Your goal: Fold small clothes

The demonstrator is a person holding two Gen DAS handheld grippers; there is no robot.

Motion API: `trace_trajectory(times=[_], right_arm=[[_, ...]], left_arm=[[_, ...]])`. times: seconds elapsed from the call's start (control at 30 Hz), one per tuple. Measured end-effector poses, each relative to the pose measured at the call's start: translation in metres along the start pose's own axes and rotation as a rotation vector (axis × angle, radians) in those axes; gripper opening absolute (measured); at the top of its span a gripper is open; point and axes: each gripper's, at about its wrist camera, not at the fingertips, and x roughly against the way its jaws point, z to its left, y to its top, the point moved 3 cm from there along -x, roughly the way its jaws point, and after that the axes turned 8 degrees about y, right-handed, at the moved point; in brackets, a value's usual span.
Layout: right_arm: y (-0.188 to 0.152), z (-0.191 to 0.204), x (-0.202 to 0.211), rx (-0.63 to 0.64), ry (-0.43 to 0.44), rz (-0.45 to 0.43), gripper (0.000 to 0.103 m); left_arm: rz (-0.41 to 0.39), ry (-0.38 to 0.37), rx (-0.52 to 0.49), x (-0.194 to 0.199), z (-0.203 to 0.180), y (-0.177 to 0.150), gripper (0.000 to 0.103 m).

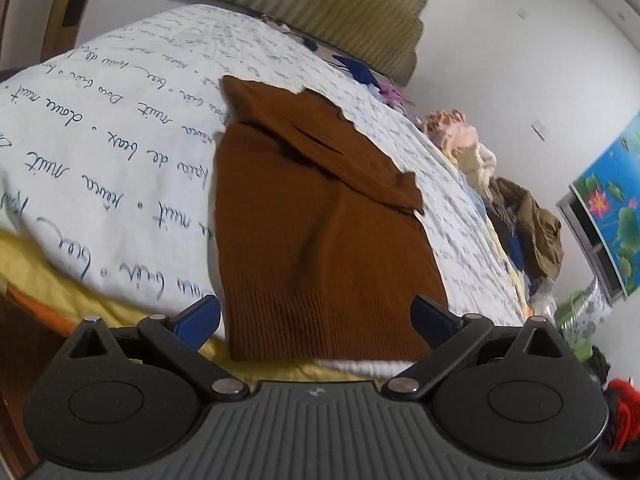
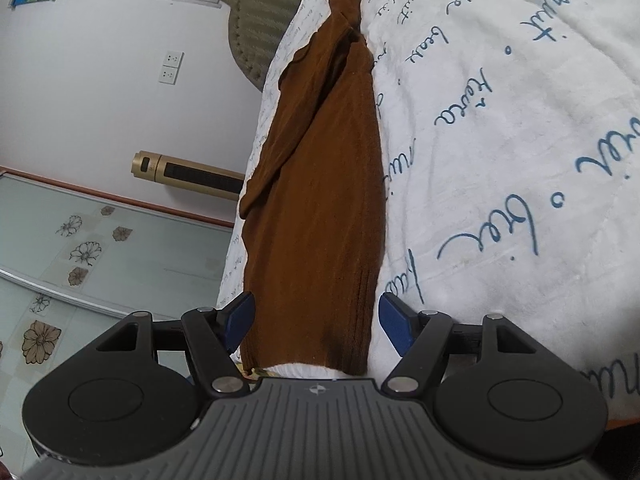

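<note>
A brown knit sweater point(image 1: 312, 216) lies on a white bedspread with blue script point(image 1: 100, 152), partly folded lengthwise with a sleeve laid across its upper part. Its ribbed hem is nearest me. My left gripper point(image 1: 316, 320) is open, its blue pads either side of the hem, just short of it. In the right wrist view the same sweater point(image 2: 320, 184) runs away from me as a long narrow strip along the bed's edge. My right gripper point(image 2: 318, 320) is open, its pads flanking the sweater's near end without closing on it.
A pile of assorted clothes point(image 1: 516, 216) lies along the bed's far right side. A padded headboard point(image 1: 340, 12) stands behind. A gold tower heater point(image 2: 188, 170) stands by the wall over a floral tiled floor point(image 2: 80, 256). A yellow sheet point(image 1: 60, 276) shows under the bedspread.
</note>
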Motion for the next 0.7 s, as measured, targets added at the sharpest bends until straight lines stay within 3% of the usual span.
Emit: trace_trajectory(times=[0.23, 0.37, 0.47, 0.7], right_arm=[[-0.002, 0.000, -0.004, 0.011, 0.024, -0.028, 0.069], [-0.002, -0.001, -0.012, 0.016, 0.047, -0.040, 0.069], [0.000, -0.001, -0.021, 0.020, 0.068, -0.034, 0.068], [-0.004, -0.001, -0.024, 0.012, 0.099, -0.044, 0.068]], left_arm=[[0.117, 0.070, 0.099, -0.082, 0.034, 0.012, 0.102], [0.065, -0.016, 0.069, -0.083, 0.026, 0.013, 0.102], [0.088, -0.110, 0.085, -0.087, 0.020, 0.013, 0.102], [0.087, -0.142, 0.085, -0.099, 0.018, 0.001, 0.102]])
